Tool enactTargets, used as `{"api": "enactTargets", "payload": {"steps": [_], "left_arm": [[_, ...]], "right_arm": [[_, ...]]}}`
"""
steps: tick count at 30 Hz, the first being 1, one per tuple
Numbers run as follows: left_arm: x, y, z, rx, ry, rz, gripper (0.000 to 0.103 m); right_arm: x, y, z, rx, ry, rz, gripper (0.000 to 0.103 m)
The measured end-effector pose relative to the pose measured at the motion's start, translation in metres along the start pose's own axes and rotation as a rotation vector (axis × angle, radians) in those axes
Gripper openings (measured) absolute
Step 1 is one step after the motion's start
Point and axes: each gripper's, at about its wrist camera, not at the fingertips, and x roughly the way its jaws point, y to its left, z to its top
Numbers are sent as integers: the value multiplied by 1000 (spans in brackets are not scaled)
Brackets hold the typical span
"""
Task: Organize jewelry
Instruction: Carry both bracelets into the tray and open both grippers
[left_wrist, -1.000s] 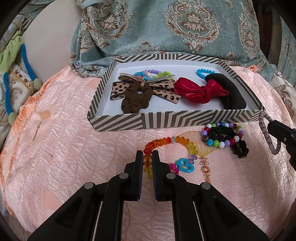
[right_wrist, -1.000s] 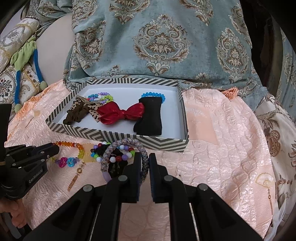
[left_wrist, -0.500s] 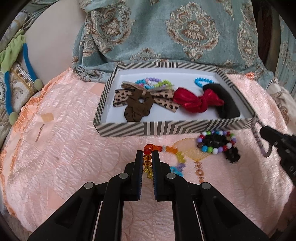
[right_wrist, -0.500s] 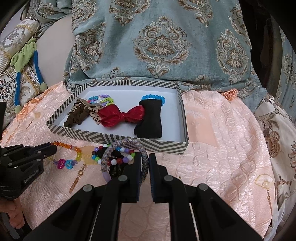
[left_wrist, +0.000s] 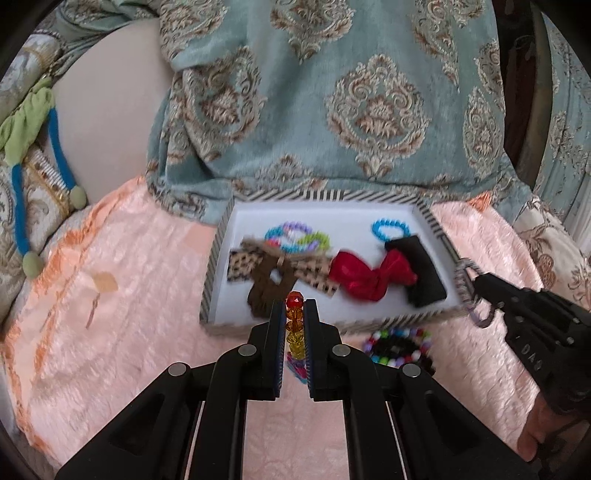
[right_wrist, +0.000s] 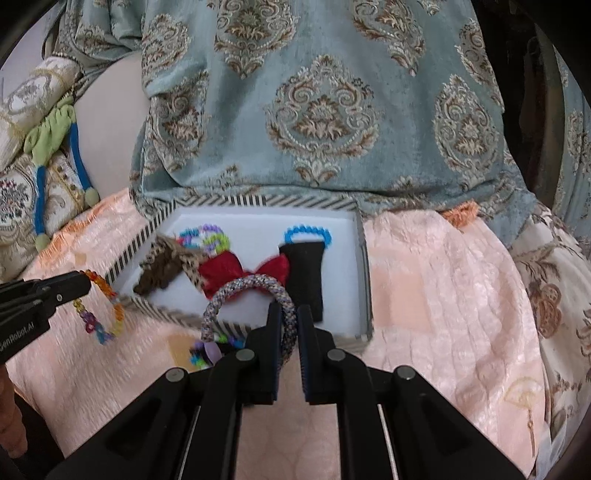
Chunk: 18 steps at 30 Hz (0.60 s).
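Jewelry is mostly boxed: bows and bracelets fill the striped box (left_wrist: 216, 258). We grip an amber bead strand (left_wrist: 294, 325) in left tongs (left_wrist: 294, 314), a woven bangle (right_wrist: 251, 291) in right tongs (right_wrist: 287, 317); beaded scrunchie (left_wrist: 399, 345), at five o'clock, apparently remains.

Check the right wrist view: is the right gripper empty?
No, the right gripper is shut on a speckled rope bangle.

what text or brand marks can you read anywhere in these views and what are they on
"enRobot.AI": white print on the side of the left gripper body, cut off at the frame edge in the right wrist view.
"DAG", roughly: faint embossed letters on the right gripper body in the left wrist view, too blurred to trust.
Nothing else carries readable text.
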Motion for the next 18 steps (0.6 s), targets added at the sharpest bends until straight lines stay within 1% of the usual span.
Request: {"api": "enactTargets", "payload": {"steps": [2, 5, 7, 9, 11, 13, 17, 18], "left_arm": [[0, -5, 16, 12, -15, -7, 0], [5, -14, 37, 42, -33, -17, 0], [13, -19, 50, 47, -30, -33, 0], [23, -23, 61, 33, -20, -67, 0], [30, -28, 65, 31, -19, -84, 0], [42, -32, 67, 28, -6, -112, 0], [69, -38, 58, 22, 35, -157, 0], [79, -37, 54, 18, 58, -178, 0]], "right_arm": [[3, 2, 9, -5, -7, 18, 8], [14, 6, 28, -40, -18, 12, 8], [27, 4, 41, -39, -12, 19, 8], [40, 0, 51, -32, -6, 16, 8], [53, -4, 58, -23, 6, 24, 8], [67, -10, 59, -18, 12, 15, 8], [88, -18, 58, 16, 58, 18, 8], [93, -19, 59, 21, 64, 22, 8]]}}
